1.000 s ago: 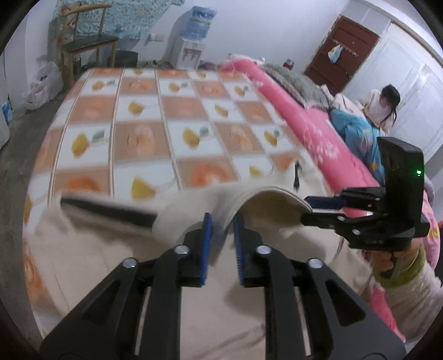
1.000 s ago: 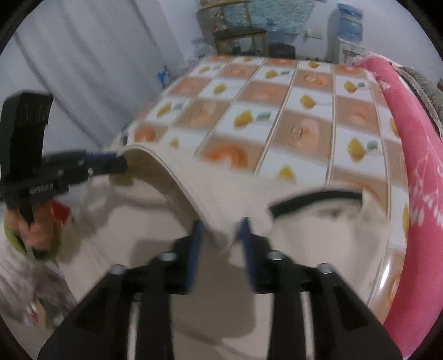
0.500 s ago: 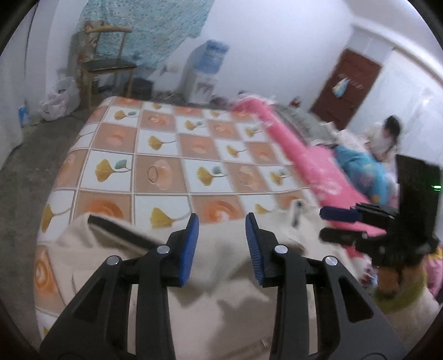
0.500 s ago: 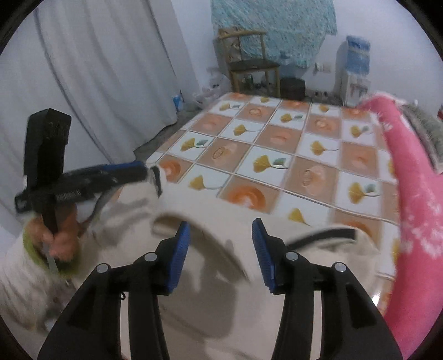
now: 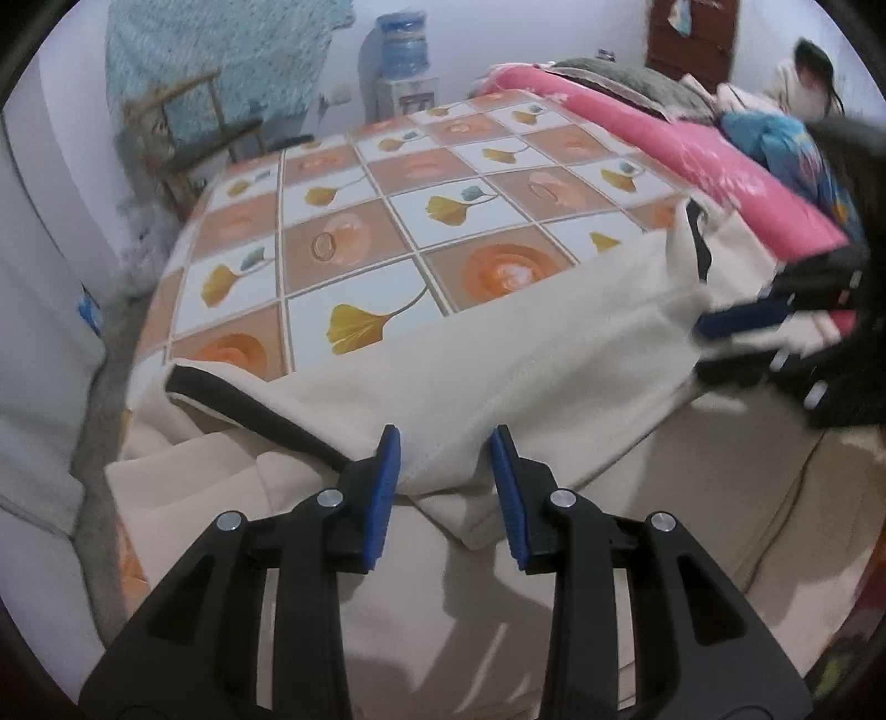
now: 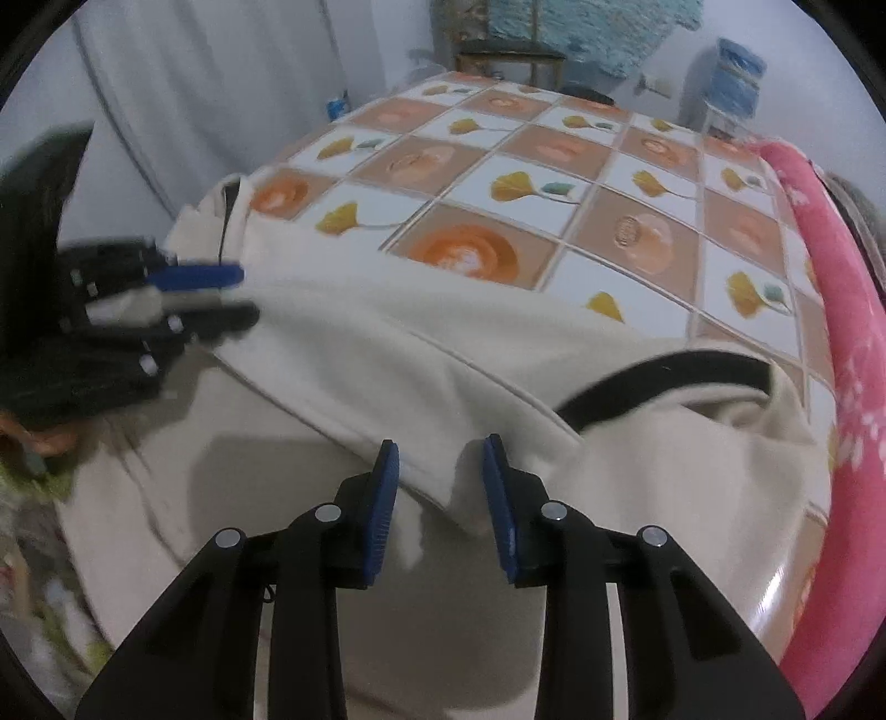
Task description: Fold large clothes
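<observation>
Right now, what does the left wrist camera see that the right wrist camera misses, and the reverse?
Only the left view: a person seated beyond the pink quilt, and a dark wooden door.
Only the right view: the pale curtain.
Both: the cream garment with black trim, the orange-and-white checked bedspread, the blue water dispenser bottle, and a blurred hand-held gripper opposite.

A bed [image 5: 354, 183] carries everything, covered by a checked sheet [image 6: 559, 166] of orange and white squares printed with ginkgo leaves. A cream garment [image 5: 498, 354] with black trim lies folded across the bed's near end. A pink quilt [image 5: 653, 138] runs along its right edge.
</observation>
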A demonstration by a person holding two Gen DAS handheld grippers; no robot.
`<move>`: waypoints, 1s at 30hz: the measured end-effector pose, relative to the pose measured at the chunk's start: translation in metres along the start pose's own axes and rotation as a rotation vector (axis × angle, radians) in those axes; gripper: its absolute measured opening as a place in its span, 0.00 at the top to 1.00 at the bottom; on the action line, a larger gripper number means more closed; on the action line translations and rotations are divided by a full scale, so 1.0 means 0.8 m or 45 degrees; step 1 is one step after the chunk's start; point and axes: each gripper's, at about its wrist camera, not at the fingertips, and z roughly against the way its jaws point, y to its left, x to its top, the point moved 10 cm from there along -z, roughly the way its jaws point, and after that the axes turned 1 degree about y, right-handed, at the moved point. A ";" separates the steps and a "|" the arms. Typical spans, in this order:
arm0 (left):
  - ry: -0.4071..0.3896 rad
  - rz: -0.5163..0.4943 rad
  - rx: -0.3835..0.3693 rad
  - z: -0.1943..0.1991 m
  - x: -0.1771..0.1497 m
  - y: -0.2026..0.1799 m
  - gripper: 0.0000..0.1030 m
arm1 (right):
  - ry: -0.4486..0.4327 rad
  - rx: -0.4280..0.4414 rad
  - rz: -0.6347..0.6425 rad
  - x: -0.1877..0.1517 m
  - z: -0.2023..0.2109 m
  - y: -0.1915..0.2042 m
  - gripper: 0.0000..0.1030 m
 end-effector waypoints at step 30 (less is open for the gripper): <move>0.038 0.243 -0.027 0.007 -0.035 -0.001 0.30 | -0.032 -0.141 -0.158 -0.007 -0.001 0.001 0.68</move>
